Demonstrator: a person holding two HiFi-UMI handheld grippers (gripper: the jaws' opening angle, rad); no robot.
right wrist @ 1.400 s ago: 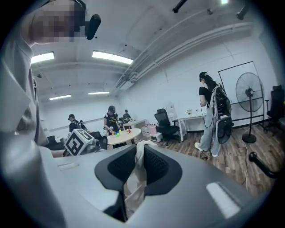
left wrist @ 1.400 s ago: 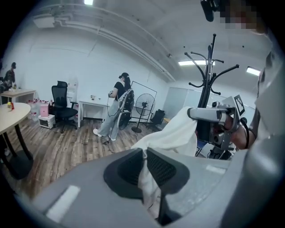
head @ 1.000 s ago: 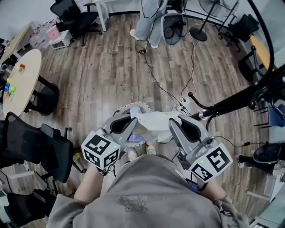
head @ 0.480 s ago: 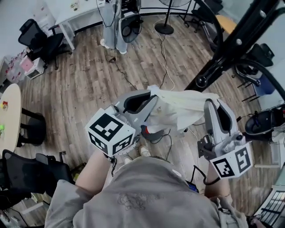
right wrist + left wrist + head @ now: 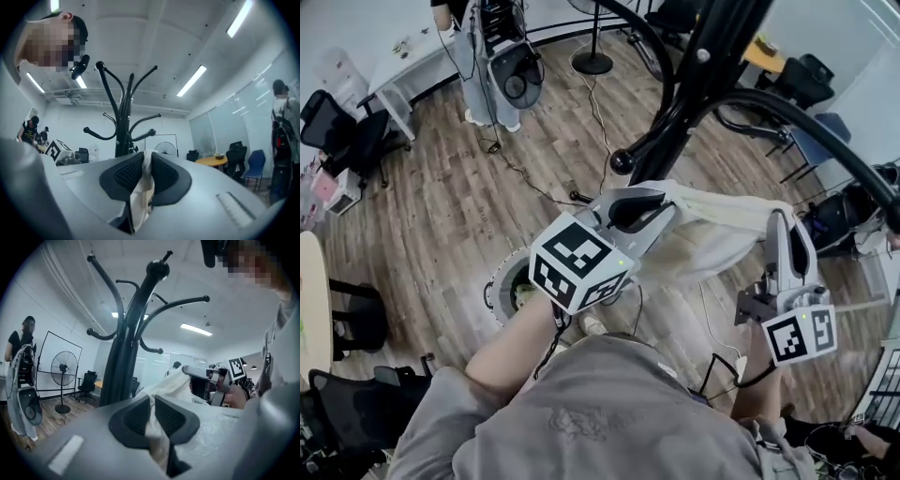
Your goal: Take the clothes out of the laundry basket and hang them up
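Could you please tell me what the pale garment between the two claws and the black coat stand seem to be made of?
Cream-white garment: thin, matte woven cloth, perhaps cotton; it creases and sags softly between the left claw and right claw. Black branching coat stand: probably painted metal tubing, given its smooth, slightly glossy curved arms with ball tips.

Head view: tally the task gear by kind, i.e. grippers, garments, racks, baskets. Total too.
grippers: 2, left gripper and right gripper, each shut on the cloth
white garment: 1, stretched between the two
coat rack: 1
laundry basket: 1, on the floor
Total: 5
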